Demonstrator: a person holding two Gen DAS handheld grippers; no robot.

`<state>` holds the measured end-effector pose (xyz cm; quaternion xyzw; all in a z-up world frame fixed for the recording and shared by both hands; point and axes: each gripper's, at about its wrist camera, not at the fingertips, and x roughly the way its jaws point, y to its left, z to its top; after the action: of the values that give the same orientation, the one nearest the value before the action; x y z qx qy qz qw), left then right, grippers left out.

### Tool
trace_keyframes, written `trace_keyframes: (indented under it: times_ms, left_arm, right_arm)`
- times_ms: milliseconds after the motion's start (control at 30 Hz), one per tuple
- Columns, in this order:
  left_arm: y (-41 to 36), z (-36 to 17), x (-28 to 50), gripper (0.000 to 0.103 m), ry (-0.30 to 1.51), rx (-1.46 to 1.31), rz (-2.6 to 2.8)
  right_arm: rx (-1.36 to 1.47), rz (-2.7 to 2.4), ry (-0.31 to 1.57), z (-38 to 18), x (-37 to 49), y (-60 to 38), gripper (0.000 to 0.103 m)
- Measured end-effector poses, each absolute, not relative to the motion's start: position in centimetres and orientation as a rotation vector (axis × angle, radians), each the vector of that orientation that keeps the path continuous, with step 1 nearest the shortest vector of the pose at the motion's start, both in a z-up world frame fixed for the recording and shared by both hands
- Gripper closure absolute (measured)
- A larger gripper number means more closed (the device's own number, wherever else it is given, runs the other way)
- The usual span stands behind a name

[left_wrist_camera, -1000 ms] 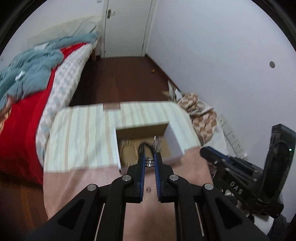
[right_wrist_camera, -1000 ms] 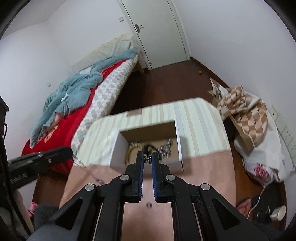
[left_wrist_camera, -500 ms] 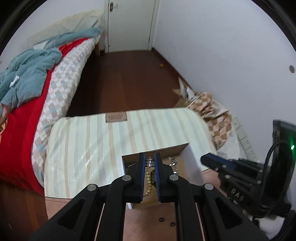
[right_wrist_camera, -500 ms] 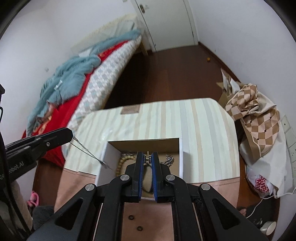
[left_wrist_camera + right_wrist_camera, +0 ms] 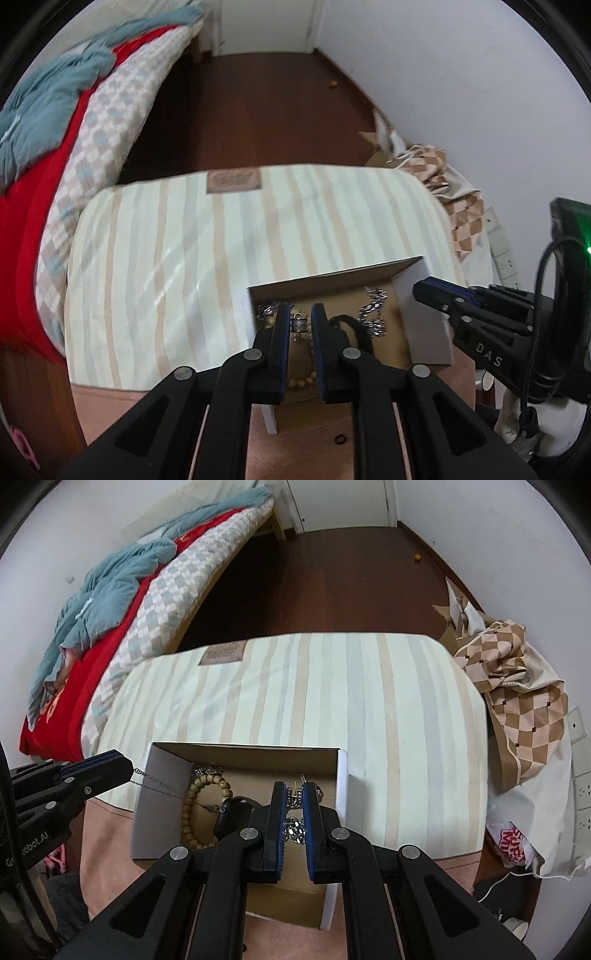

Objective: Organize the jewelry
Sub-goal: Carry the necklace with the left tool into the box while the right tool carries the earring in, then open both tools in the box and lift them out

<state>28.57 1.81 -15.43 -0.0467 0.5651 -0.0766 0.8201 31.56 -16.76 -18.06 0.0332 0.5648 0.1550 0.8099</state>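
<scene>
Striped cloth [image 5: 332,701] covers the tabletop beside a bed, and an open cardboard box [image 5: 162,775] sits at its near edge. Inside lie a bead bracelet [image 5: 192,812] and tangled chains. Both tools are nearly closed: the left tool [image 5: 297,317] pinches a small charm on a fine chain [image 5: 155,784], the right tool [image 5: 294,794] a silver chain. Judging by this, untangling is underway; next, ease them apart gently.

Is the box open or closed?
Open. The cardboard box has no lid on top, so the bead bracelet and silver chain inside show.
</scene>
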Motion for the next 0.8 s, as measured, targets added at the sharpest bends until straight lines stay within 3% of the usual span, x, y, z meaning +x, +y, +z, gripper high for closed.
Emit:
trace_keyframes:
  times_ms: [167, 267, 333, 367, 400, 467, 533, 600, 800]
  left_arm:
    - [2.7, -15.5, 28.7, 0.088, 1.204, -0.120, -0.117]
    - [3.1, -15.1, 28.4, 0.083, 1.180, -0.102, -0.097]
    - [3.5, -14.9, 27.9, 0.064, 1.160, -0.105, -0.089]
    - [3.7, -14.8, 27.6, 0.042, 1.150, -0.101, -0.079]
    - [3.8, -14.7, 27.2, 0.027, 1.136, -0.097, -0.068]
    - [4.2, -14.5, 26.4, 0.025, 1.108, -0.088, -0.049]
    - [4.4, -14.7, 25.7, 0.018, 1.107, -0.080, -0.024]
    - [4.6, -15.1, 24.9, 0.009, 1.105, -0.082, -0.010]
    - [4.5, -15.5, 22.3, 0.006, 1.069, -0.031, 0.046]
  right_arm:
    - [0.109, 0.328, 1.237, -18.3, 32.3, -16.8, 0.092]
    - [0.137, 0.330, 1.221, -17.6, 32.1, -17.3, 0.078]
    - [0.172, 0.329, 1.204, -16.9, 31.7, -17.9, 0.071]
    - [0.175, 0.322, 1.200, -16.7, 31.6, -18.1, 0.071]
    - [0.173, 0.309, 1.189, -16.3, 31.3, -18.4, 0.071]
    - [0.151, 0.289, 1.172, -15.8, 30.8, -18.6, 0.065]
    - [0.109, 0.257, 1.161, -15.4, 30.0, -18.6, 0.041]
    - [0.057, 0.218, 1.151, -15.3, 29.0, -18.4, 0.025]
    - [-0.102, 0.099, 1.138, -16.4, 25.7, -17.2, 0.001]
